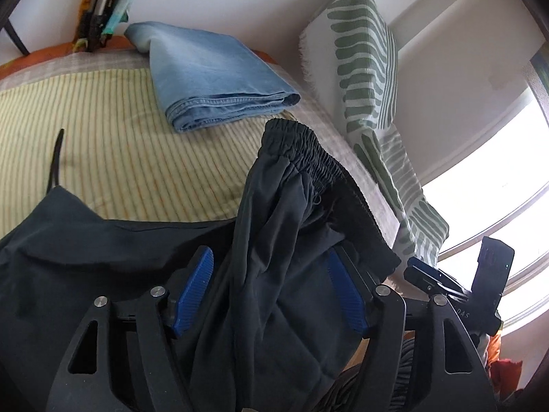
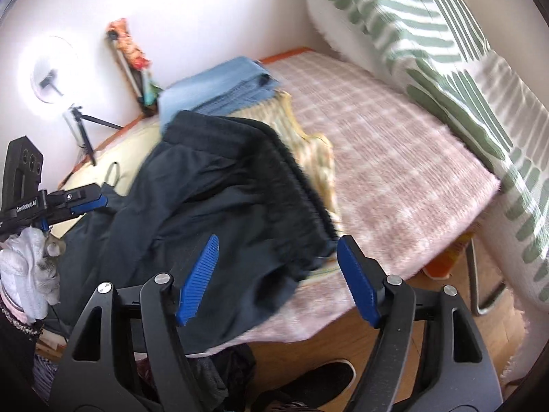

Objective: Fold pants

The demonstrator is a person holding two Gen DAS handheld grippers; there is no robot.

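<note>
The dark pants point(image 1: 274, 240) lie bunched on the near part of the bed point(image 1: 120, 158), thin smooth fabric falling in soft folds, with the gathered, ribbed elastic waistband point(image 1: 302, 144) raised at the far end.

The left gripper point(image 1: 271, 295) has its ridged blue fingers point(image 1: 192, 292) spread apart, a hanging fold of the pants draped loosely between them without being pinched. In the right wrist view the right gripper point(image 2: 278, 281) also holds its fingers point(image 2: 357, 278) wide apart, above the pants' edge and the pink checked blanket point(image 2: 394, 171).

Farther back, folded light-blue denim jeans point(image 1: 212, 75) form a neat rectangular stack on the yellow striped sheet point(image 1: 103, 144). A green-and-white patterned cushion point(image 1: 363, 51) leans on the wall.
</note>
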